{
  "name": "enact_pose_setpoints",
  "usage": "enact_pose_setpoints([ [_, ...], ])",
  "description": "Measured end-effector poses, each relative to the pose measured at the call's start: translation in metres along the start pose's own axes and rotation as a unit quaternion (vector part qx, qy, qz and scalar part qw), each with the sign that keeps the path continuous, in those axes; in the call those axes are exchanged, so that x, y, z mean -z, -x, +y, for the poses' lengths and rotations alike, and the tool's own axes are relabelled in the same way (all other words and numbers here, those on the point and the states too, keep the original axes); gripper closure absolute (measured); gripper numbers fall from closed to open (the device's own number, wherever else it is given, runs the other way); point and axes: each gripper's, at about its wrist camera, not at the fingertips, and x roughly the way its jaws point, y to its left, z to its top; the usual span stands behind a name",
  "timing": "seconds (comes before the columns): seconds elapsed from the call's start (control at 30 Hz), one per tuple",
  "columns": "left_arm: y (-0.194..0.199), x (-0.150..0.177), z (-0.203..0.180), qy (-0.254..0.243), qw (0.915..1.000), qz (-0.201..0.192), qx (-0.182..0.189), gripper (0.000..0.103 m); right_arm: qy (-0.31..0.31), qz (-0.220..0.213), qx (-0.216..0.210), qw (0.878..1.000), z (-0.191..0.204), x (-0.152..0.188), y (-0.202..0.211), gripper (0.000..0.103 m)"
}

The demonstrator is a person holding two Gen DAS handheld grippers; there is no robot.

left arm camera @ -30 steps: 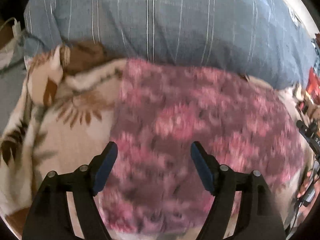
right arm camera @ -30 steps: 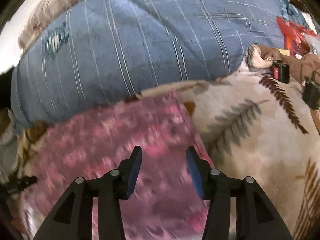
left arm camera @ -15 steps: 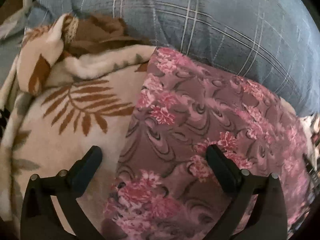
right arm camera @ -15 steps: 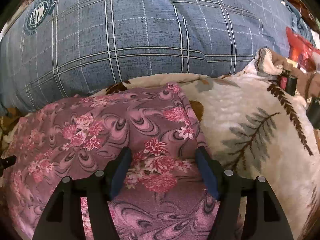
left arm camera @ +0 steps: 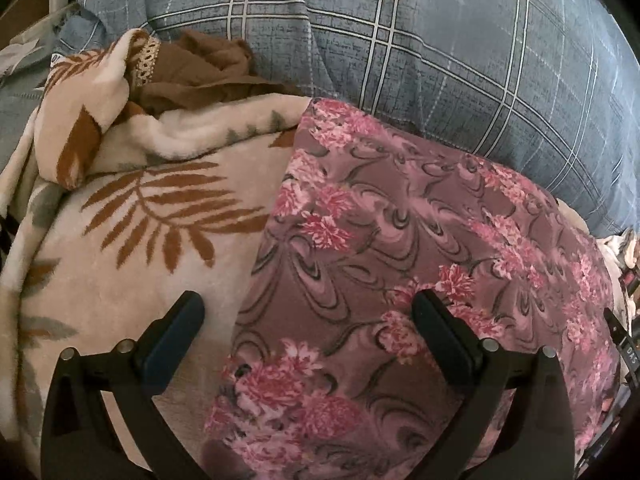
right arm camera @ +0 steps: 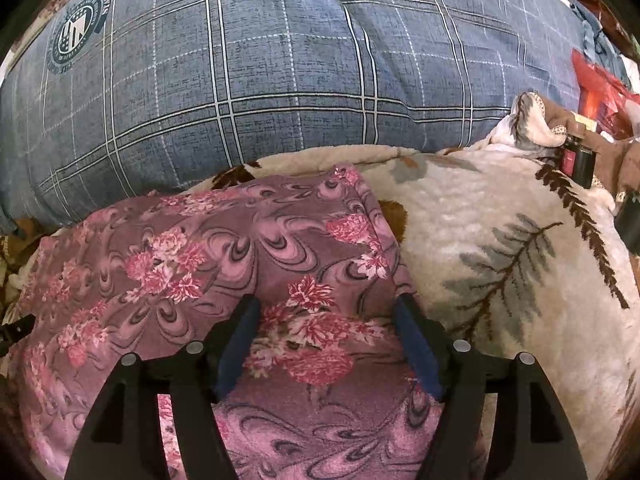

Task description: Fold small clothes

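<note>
A purple cloth with pink flowers (left arm camera: 420, 248) lies spread flat on a cream blanket with a leaf print (left arm camera: 132, 240); it also shows in the right wrist view (right arm camera: 224, 248). My left gripper (left arm camera: 306, 312) is open wide above the cloth's left edge, one finger over the blanket and one over the cloth. My right gripper (right arm camera: 326, 316) is open over the cloth's right edge, with the cloth between its fingers. Neither holds anything.
A large blue plaid pillow (right arm camera: 280, 72) lies behind the cloth. A brown garment (left arm camera: 200, 72) is bunched at the blanket's far left. Dark small boxes (right arm camera: 578, 160) and red packaging (right arm camera: 600, 88) lie at the far right. The cream blanket (right arm camera: 500, 248) extends right.
Both grippers opened wider and moved down closer to the cloth. The view has steadied from blurred to sharp, and the cloth now lies still and flat.
</note>
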Motion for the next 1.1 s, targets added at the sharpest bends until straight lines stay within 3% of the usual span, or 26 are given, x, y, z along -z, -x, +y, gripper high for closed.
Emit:
enact_pose_setpoints([
  [0.13,0.007,-0.014,0.011,-0.004,0.9989,0.035,0.032,0.000,-0.006,0.033,-0.026,0.999,-0.008,-0.013,0.000,0.028],
  [0.23,0.032,-0.029,0.031,0.036,0.9978,-0.016,0.053,0.000,-0.050,-0.005,-0.002,0.999,-0.025,-0.033,0.014,0.025],
  [0.3,0.038,-0.045,0.039,0.047,0.9966,-0.021,0.065,0.000,-0.087,-0.018,0.006,0.996,-0.040,-0.048,0.013,0.016],
  [0.4,0.032,-0.062,0.041,0.049,0.9963,-0.004,0.070,0.000,-0.121,0.037,-0.008,0.992,-0.053,-0.061,-0.016,0.019],
  [0.47,0.026,-0.070,0.038,0.048,0.9959,0.010,0.076,0.000,-0.118,0.061,-0.031,0.991,-0.049,-0.063,-0.033,0.032],
  [0.53,0.021,-0.071,0.035,0.044,0.9957,0.017,0.079,0.000,-0.097,0.088,-0.061,0.990,-0.038,-0.064,-0.046,0.088],
  [0.6,0.014,-0.071,0.028,0.041,0.9959,0.021,0.078,0.000,-0.065,0.066,-0.052,0.994,-0.027,-0.068,-0.041,0.094],
  [0.67,-0.004,-0.065,0.023,0.035,0.9966,0.040,0.063,0.000,-0.084,0.011,-0.073,0.994,-0.035,-0.072,-0.027,0.096],
  [0.7,-0.015,-0.064,0.020,0.032,0.9966,0.055,0.052,0.000,-0.102,0.015,-0.063,0.993,-0.042,-0.071,-0.031,0.096],
  [0.77,-0.035,-0.057,0.018,0.022,0.9958,0.083,0.031,0.000,-0.117,0.084,-0.035,0.989,-0.052,-0.062,-0.058,0.096],
  [0.8,-0.030,-0.056,0.013,0.001,0.9980,0.060,0.018,0.000,-0.115,0.067,-0.040,0.990,-0.054,-0.060,-0.055,0.096],
  [0.83,-0.026,-0.056,0.009,-0.015,0.9983,0.056,0.009,0.000,-0.112,0.058,-0.040,0.991,-0.053,-0.061,-0.049,0.090],
  [0.93,-0.014,-0.054,0.005,-0.029,0.9963,0.071,0.039,0.000,-0.107,0.015,-0.056,0.993,-0.055,-0.061,-0.018,0.087],
  [1.0,0.007,-0.046,0.005,-0.030,0.9955,0.052,0.073,0.000,-0.098,-0.017,-0.085,0.991,-0.054,-0.053,0.003,0.086],
  [1.1,0.018,-0.022,-0.001,-0.049,0.9942,0.044,0.084,0.000,-0.089,-0.009,-0.123,0.988,-0.053,-0.029,0.011,0.076],
])
